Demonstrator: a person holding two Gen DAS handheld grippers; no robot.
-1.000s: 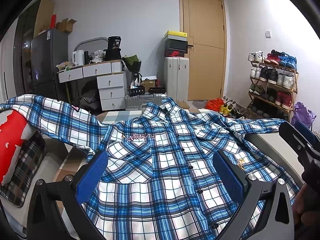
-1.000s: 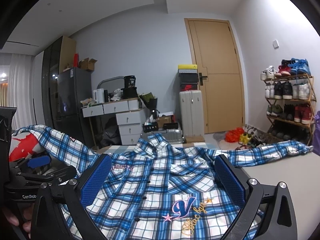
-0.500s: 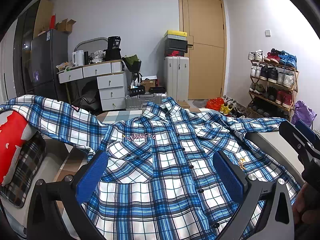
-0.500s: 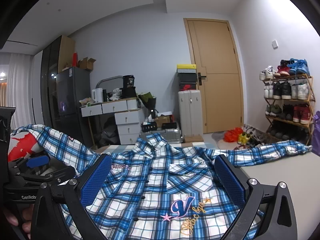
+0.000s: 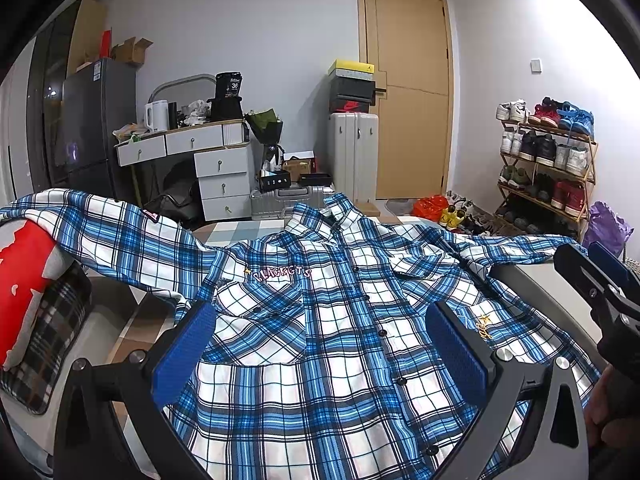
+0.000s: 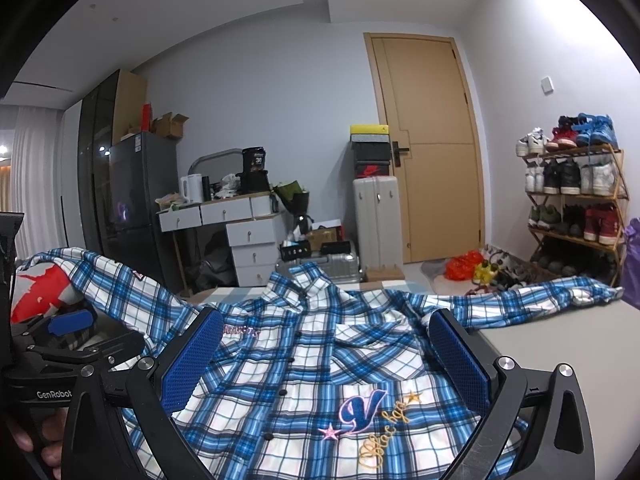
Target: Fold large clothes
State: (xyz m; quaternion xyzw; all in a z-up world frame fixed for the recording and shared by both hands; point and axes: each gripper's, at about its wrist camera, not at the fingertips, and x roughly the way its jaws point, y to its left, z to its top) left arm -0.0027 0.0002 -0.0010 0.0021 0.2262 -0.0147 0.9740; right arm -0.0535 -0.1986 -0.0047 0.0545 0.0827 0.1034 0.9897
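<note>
A large blue and white plaid shirt (image 5: 320, 340) lies spread face up on a grey surface, collar far, sleeves stretched out left and right; it also shows in the right wrist view (image 6: 320, 360). My left gripper (image 5: 320, 344) is open and empty, hovering above the shirt's lower left part. My right gripper (image 6: 326, 354) is open and empty above the lower right part, near the embroidered V logo (image 6: 362, 408). Each gripper shows at the edge of the other's view: the right one (image 5: 600, 280), the left one (image 6: 68, 344).
A red, grey and plaid cushion (image 5: 28, 292) lies under the left sleeve. Bare grey surface (image 6: 560, 352) lies to the right. Beyond are a desk with drawers (image 5: 200, 160), suitcases (image 5: 352, 152), a door (image 5: 408, 88) and a shoe rack (image 5: 548, 160).
Nothing has visibly changed; both grippers hold nearly still, open above the shirt.
</note>
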